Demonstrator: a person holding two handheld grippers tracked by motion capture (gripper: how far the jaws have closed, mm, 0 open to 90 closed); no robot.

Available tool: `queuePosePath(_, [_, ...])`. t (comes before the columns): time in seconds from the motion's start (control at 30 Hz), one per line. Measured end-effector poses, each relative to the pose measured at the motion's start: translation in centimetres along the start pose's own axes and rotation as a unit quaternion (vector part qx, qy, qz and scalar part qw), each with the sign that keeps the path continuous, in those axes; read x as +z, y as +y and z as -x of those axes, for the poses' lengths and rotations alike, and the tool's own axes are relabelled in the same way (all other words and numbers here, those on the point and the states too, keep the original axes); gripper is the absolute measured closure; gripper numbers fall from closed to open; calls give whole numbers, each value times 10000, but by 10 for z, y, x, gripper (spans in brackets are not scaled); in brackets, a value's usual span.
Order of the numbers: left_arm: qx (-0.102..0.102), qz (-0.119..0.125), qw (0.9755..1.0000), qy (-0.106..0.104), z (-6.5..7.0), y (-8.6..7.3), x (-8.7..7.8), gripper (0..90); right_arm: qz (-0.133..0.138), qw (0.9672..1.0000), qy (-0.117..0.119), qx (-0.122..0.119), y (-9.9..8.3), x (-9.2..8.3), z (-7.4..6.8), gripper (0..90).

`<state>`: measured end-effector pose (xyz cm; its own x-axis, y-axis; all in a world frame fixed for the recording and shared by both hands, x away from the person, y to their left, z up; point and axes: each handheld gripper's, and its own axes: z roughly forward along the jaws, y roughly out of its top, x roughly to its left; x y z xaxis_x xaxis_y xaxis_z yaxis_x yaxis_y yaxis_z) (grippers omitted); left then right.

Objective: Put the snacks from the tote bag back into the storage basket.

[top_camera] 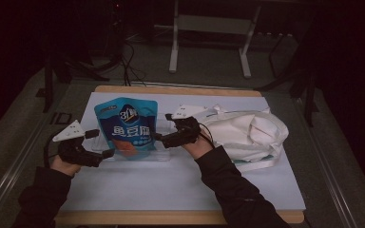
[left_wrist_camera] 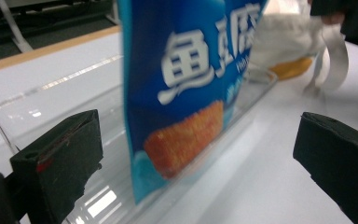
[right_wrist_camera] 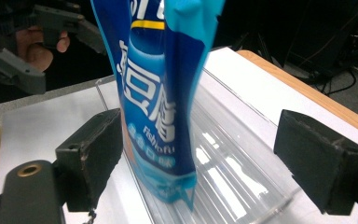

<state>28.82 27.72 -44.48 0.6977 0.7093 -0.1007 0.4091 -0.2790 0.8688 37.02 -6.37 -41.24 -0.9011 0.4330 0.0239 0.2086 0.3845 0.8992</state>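
Here you are holding your left gripper (top_camera: 108,153) with its jaws spread wide, gripping nothing, beside the blue foil snack pouch (top_camera: 127,127) that is standing upright in the clear plastic tray (left_wrist_camera: 51,100) near the table's far left corner. Your right gripper (top_camera: 158,137) is flanking the pouch, jaws parted too.

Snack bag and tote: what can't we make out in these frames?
- Snack bag: its top is cut off by the frame edge in both gripper views; the back is unseen.
- Clear tray: too faint in the dim high view to trace its edges.
- White tote: contents hidden by its folds in the high view; an orange patch in the left gripper view is too blurred to identify.
- Right hand-held gripper: jaw contact with the bag is unclear in the high view.
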Motion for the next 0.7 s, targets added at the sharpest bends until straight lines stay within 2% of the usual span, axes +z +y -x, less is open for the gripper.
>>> queuePosePath(0.07, [20, -52, 10000, -14, 5, -3, 0, 16, -9, 10000, 11, 35, -2, -4, 0, 153])
queuePosePath(0.13, [-48, -50, 10000, 1, 9, -6, -1, 16, -24, 10000, -2, 24, -5, -8, 1, 153])
queuePosePath(0.27, [19, -132, 9999, 22, 19, -14, -2, 16, -25, 10000, -19, 51, -11, -14, 1, 153])
queuePosePath(0.43, [-119, 13, 9999, -65, 31, -20, -8, 16, 4, 9999, -30, 113, -18, -24, 2, 153])
queuePosePath(0.63, [-12, -51, 10000, 31, 46, -26, -13, 16, 63, 9999, -57, 102, -22, -37, 0, 153])
queuePosePath(0.7, [-49, -10, 10000, 54, 50, -27, -14, 16, 25, 10000, -73, 42, -25, -42, -1, 153])
